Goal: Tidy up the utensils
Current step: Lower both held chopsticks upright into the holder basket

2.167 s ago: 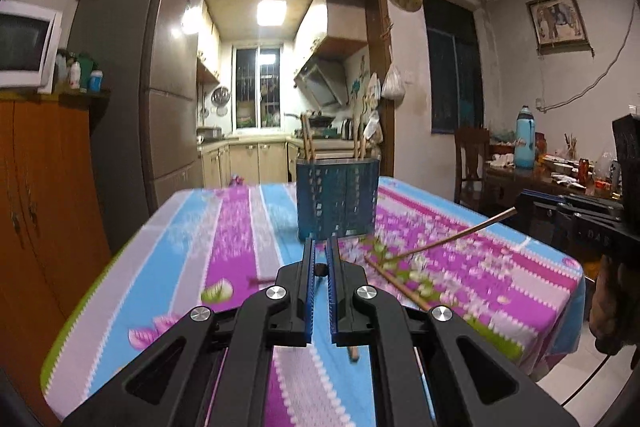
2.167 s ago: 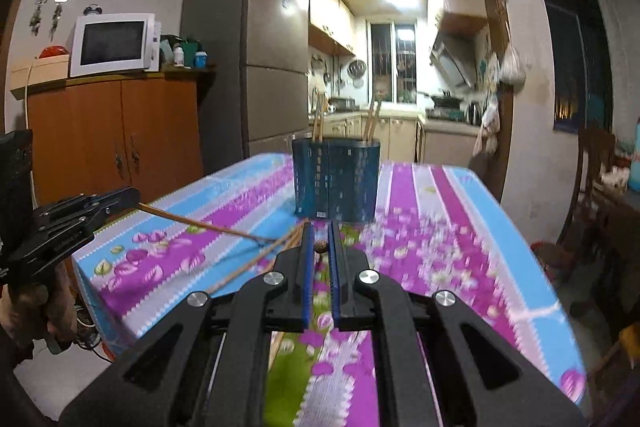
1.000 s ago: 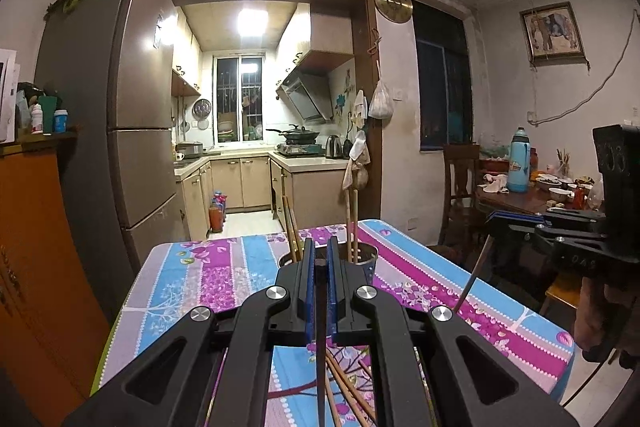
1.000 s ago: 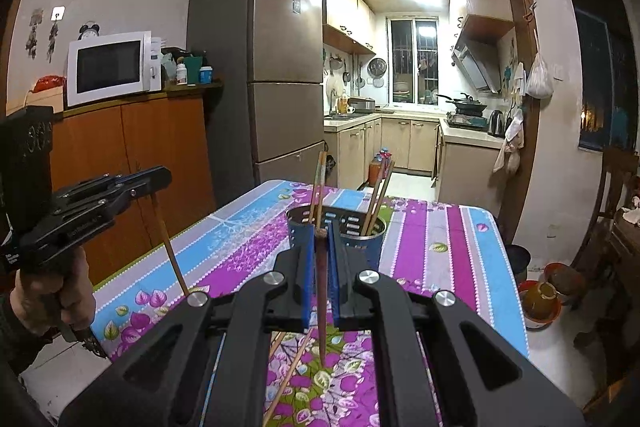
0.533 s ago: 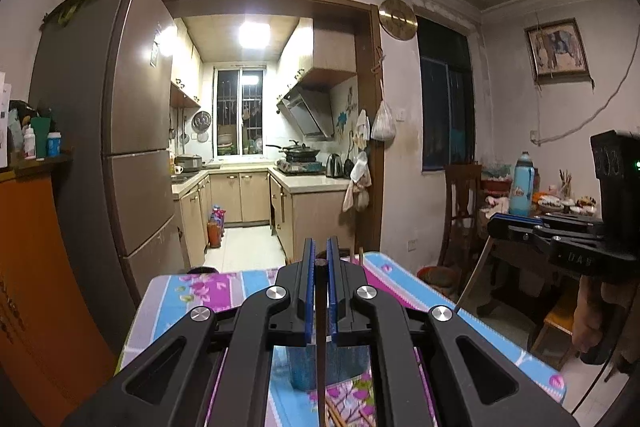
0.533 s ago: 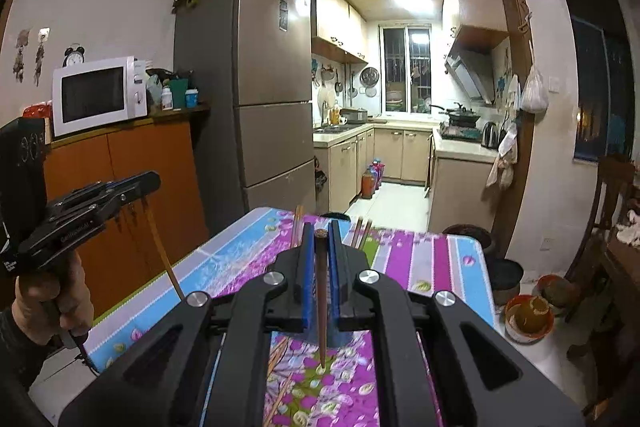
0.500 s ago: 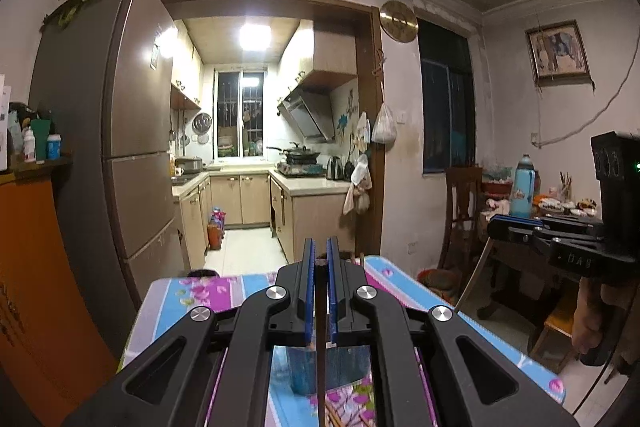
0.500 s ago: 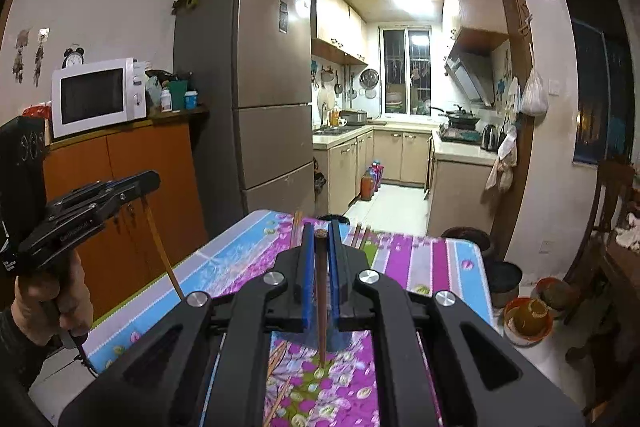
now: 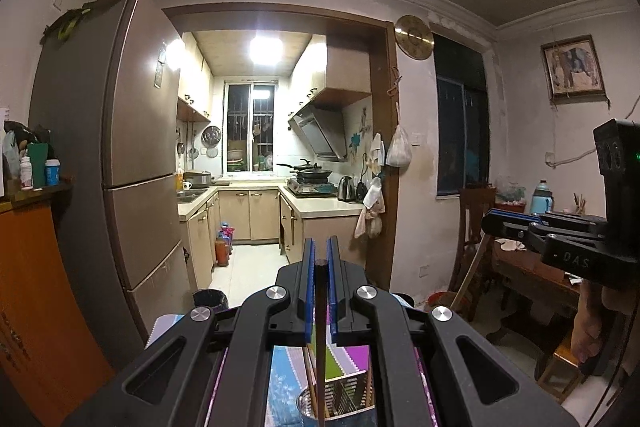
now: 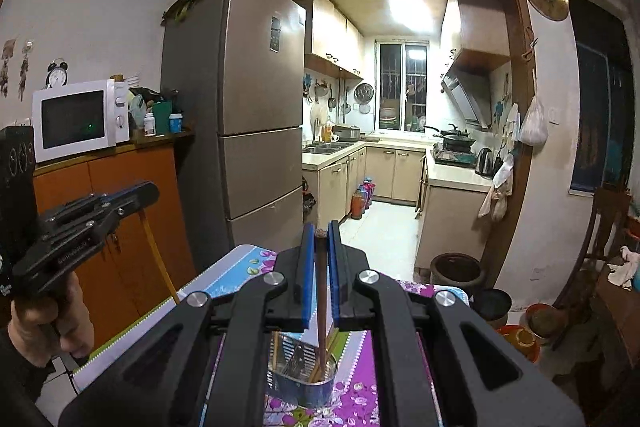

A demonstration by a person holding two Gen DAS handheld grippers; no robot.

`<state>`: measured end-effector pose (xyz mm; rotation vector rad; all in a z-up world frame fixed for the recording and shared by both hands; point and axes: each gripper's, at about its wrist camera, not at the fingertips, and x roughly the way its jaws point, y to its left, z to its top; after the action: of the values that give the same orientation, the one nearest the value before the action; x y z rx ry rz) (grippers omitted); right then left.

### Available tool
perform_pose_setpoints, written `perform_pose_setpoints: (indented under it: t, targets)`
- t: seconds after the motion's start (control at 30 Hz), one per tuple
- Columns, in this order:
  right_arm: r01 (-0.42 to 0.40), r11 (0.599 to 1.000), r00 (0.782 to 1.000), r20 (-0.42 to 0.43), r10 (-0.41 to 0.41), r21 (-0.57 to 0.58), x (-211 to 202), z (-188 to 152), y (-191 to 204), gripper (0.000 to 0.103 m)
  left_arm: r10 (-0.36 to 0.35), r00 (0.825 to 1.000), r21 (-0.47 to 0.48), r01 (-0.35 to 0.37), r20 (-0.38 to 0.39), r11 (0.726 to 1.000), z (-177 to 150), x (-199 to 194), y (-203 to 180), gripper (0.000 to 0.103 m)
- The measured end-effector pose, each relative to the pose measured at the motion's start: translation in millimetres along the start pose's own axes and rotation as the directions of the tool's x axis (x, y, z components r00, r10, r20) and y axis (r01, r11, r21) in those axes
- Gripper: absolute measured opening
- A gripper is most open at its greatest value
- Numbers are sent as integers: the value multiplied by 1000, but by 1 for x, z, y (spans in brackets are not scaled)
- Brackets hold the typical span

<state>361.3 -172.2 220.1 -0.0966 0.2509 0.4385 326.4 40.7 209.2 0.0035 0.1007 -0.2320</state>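
Note:
In the left wrist view my left gripper (image 9: 320,247) is shut on a dark chopstick (image 9: 320,311) that hangs straight down, above the perforated metal utensil holder (image 9: 344,403). My right gripper (image 10: 319,231) is shut on a brown chopstick (image 10: 321,291) whose lower tip hangs at the mouth of the holder (image 10: 304,379), where several chopsticks stand. Each gripper also shows in the other's view, high above the table: the right gripper (image 9: 516,223) with its chopstick (image 9: 470,275), and the left gripper (image 10: 132,195) with its chopstick (image 10: 160,259).
The holder stands on a table with a striped floral cloth (image 10: 236,267). A tall fridge (image 10: 256,131) and an orange cabinet (image 10: 132,211) with a microwave (image 10: 76,119) stand to the left. A chair (image 9: 472,227) and a cluttered side table (image 9: 536,275) stand to the right. Bins (image 10: 456,271) sit beyond the table.
Both grippers have risen with their chopsticks held upright. The holder and the table have sunk to the bottom of both views.

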Motion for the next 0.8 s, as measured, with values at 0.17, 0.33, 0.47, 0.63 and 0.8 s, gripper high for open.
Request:
perform_pose_setpoints:
  t: [0.17,0.33,0.47,0.63,0.8]
  targets:
    - [-13,1000,999,-35,14,19,22,-2,-2,5,7,1000,-17,-7,-5,1000,2,21,6,7]
    - [-20,1000,998,-66,21,23,37,-12,0,5,8,1000,-28,-8,-10,1000,-7,39,9,7]
    - [-25,999,996,-90,28,27,49,-20,0,5,6,1000,-32,-6,-9,999,-14,48,9,7]
    - [-32,999,994,-106,35,30,59,-27,0,5,-5,1000,-37,5,-9,999,-22,61,9,7]
    - [-34,999,991,-126,38,37,70,-34,-6,5,-12,1000,-25,11,-26,1000,-34,76,3,7]
